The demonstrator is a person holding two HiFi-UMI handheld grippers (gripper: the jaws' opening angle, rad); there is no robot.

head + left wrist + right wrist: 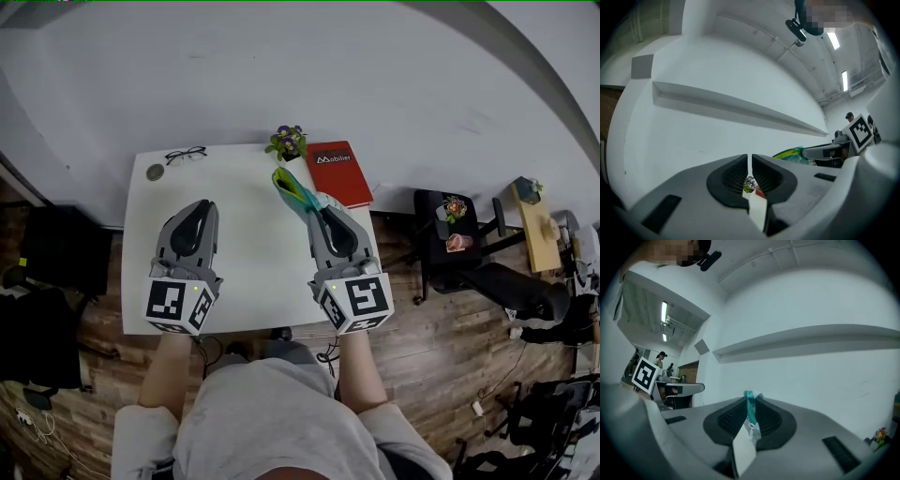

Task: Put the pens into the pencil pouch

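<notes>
The right tool (750,408) is pinching the pouch (292,185) (the left tool (750,163) is closed, holding nothing); next it probably needs a pen.

table (248,262): white top, smooth, matt. floor (441,361): wood planks, visible grain, dull. left gripper (201,205) and right gripper (322,208): grey moulded plastic shells, matt. pads (732,177): black, ribbed, rubbery look. marker cubes (178,305): white faces, black print, slight satin. pouch (296,190): teal, green and yellow cloth, faint sheen, soft folds. book (339,172) at table's far right corner: red cover, glossy. glasses (186,155) near far left corner: thin black frame, material unclear. wall (375,75): white, matt.
</notes>
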